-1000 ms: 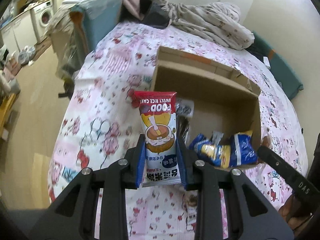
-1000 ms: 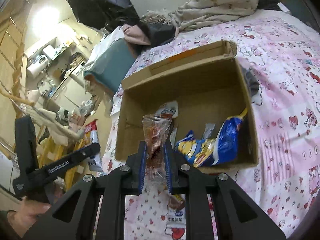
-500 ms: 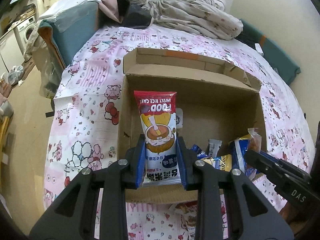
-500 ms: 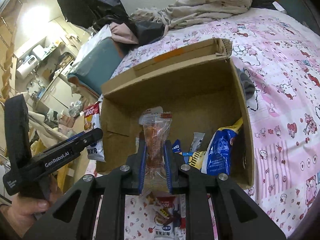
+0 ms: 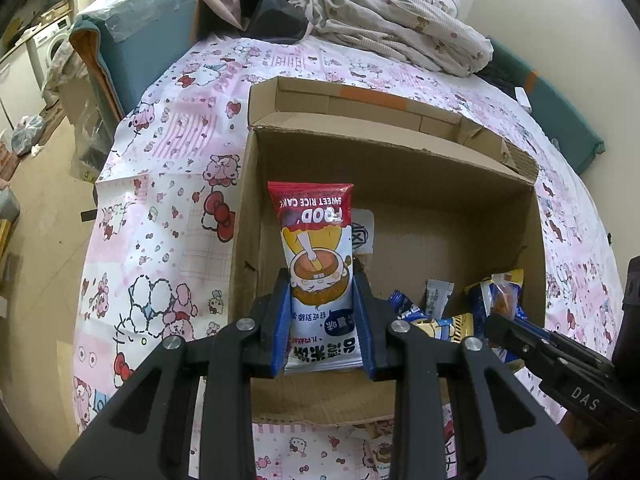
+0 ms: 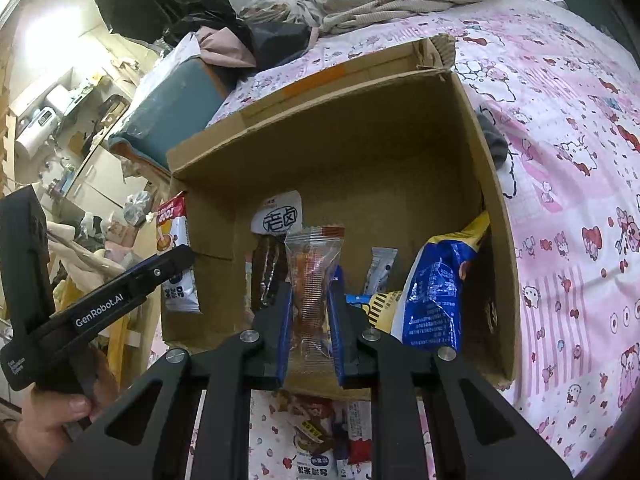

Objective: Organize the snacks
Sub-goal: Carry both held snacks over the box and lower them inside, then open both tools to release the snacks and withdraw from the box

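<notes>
A red-topped sweet rice cake packet [image 5: 316,264] stands clamped upright in the left gripper [image 5: 322,330] above the open cardboard box [image 5: 400,168], ready for dropping in; the right gripper [image 6: 311,314] pinches a clear-wrapped, possibly meat, snack [image 6: 314,268] over blue packets [image 6: 436,296] inside

Brown cardboard box [image 5: 400,168], pink cartoon-print bedsheet [image 5: 168,208], red-and-white rice cake packet [image 5: 316,256]

The cardboard box [image 5: 384,168] sits on the bedsheet [image 5: 168,184], open upward. Inside, the snack bags [image 6: 436,280] lie at 4 o'clock against the right wall; a labelled packet [image 6: 280,218] lies at 10 o'clock near the far wall. The rice cake pouch [image 5: 316,256] stands upright over the box's near-left part. More packets [image 6: 316,432] lie on the sheet at 6 o'clock, before the box. Bedding [image 5: 400,28] is piled at 12 o'clock, behind it.
</notes>
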The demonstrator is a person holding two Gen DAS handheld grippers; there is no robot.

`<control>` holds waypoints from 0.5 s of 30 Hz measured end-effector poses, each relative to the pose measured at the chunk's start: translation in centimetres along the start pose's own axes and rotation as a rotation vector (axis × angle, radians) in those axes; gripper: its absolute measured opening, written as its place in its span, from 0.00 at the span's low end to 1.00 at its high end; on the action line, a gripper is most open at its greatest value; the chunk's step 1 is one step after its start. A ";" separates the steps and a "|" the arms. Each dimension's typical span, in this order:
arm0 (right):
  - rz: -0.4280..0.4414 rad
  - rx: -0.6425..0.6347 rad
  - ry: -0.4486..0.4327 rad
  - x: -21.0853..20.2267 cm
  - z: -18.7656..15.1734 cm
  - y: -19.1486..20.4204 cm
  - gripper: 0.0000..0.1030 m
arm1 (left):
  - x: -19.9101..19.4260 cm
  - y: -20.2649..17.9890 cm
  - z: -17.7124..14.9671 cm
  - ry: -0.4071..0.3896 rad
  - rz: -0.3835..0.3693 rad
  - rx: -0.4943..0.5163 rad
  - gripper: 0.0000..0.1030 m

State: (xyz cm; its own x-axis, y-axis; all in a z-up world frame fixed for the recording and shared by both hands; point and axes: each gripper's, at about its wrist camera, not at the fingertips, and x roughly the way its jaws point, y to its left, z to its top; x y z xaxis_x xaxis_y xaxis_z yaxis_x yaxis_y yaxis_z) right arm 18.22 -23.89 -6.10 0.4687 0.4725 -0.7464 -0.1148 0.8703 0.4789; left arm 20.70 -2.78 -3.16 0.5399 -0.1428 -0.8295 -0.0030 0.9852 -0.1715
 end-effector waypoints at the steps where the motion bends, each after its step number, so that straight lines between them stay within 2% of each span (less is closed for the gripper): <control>1: 0.000 0.006 0.003 0.0 0.0 -0.1 0.18 | 0.1 -0.1 -0.1 0.004 0.000 0.005 0.25; 13: 0.035 0.011 0.021 0.2 -0.2 0.0 0.21 | 0.0 -1.0 -0.5 -0.002 0.023 0.051 0.25; 15: 0.044 0.020 0.023 0.3 -0.2 -0.1 0.21 | 0.1 -1.1 -0.5 0.003 0.021 0.059 0.30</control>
State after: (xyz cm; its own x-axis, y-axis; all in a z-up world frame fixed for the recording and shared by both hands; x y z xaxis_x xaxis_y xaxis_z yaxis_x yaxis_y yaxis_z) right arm 18.17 -23.79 -6.45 0.4436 0.5136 -0.7345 -0.1171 0.8457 0.5206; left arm 20.31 -3.93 -3.33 0.5377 -0.1226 -0.8342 0.0360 0.9918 -0.1226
